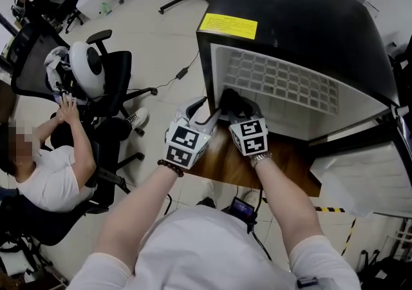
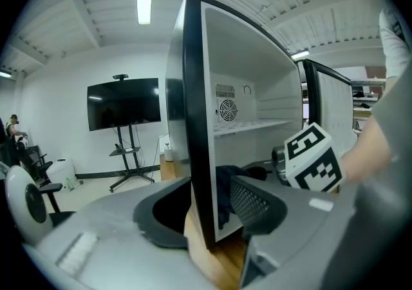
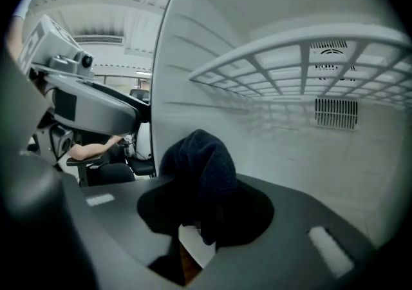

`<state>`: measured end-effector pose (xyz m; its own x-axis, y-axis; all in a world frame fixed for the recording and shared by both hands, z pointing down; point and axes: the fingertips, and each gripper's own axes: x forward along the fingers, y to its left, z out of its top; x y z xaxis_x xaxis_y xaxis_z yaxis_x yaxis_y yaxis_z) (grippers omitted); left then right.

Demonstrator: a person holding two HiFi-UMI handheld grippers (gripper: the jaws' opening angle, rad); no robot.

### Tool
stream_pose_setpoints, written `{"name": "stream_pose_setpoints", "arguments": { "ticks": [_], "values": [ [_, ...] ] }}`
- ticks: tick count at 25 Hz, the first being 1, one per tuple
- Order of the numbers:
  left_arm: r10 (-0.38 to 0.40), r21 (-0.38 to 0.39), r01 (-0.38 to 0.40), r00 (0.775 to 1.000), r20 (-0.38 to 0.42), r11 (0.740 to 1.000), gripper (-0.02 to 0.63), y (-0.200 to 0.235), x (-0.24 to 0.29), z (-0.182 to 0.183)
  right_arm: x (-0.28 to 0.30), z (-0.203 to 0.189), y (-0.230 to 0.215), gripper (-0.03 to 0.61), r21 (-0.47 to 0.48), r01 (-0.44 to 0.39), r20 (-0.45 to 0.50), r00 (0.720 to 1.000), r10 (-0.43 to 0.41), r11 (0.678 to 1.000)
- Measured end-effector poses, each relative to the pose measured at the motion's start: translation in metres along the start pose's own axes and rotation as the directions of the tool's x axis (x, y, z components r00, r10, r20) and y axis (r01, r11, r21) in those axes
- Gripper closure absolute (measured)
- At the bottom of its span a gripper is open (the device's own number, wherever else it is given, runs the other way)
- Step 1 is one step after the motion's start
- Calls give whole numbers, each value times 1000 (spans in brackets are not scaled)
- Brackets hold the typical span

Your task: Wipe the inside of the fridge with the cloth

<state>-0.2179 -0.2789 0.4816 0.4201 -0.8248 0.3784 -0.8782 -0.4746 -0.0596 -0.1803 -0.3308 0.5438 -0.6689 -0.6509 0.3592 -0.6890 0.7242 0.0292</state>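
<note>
Clamps the cloth [image 3: 199,166] in the right gripper [image 3: 203,221], jaws clenched on its lower folds, leaving a dark rounded wad proud ahead of them, probably to put fabric rather than plastic against the lining. Carries that wad just inside the fridge [image 1: 290,18], low at the front left corner of the white cavity, below the wire shelf [image 3: 302,57] and close beside the left inner wall; impossible to tell from these angles whether touching any surface. Straddles the front edge of the fridge's left side wall with the left gripper [image 2: 209,211]: jaws released and spread, one outside the black casing, one inside the liner, the wall between them with no pad seen pressing. Looks placed there to steady the small cabinet against the push of wiping, given a free stance on the wooden table [image 1: 225,163] near its edge and so some risk of sliding. Has the door [image 1: 370,173] swung wide to the right, well clear of both arms, for open access. Suggests an early stage: cloth only at the mouth, back wall with its fan grille [image 2: 227,110] not yet reached. Calls next for pressing the wad onto the floor or side lining and sweeping inward.
</note>
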Motion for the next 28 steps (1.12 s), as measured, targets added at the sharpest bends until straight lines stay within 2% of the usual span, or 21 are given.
{"name": "stream_pose_setpoints", "arguments": {
  "ticks": [7,16,28],
  "values": [
    [35,-9,-35,999,12,999,439,3,3,2,17,2,-19,482,39,95,22,995,-96,995],
    [80,-22,-80,997,15,997,482,7,2,2,40,7,-49,483,107,211,16,977,-214,972],
    [99,-16,-99,995,24,995,502,9,1,2,61,14,-79,483,140,288,31,955,-295,947]
  ]
}}
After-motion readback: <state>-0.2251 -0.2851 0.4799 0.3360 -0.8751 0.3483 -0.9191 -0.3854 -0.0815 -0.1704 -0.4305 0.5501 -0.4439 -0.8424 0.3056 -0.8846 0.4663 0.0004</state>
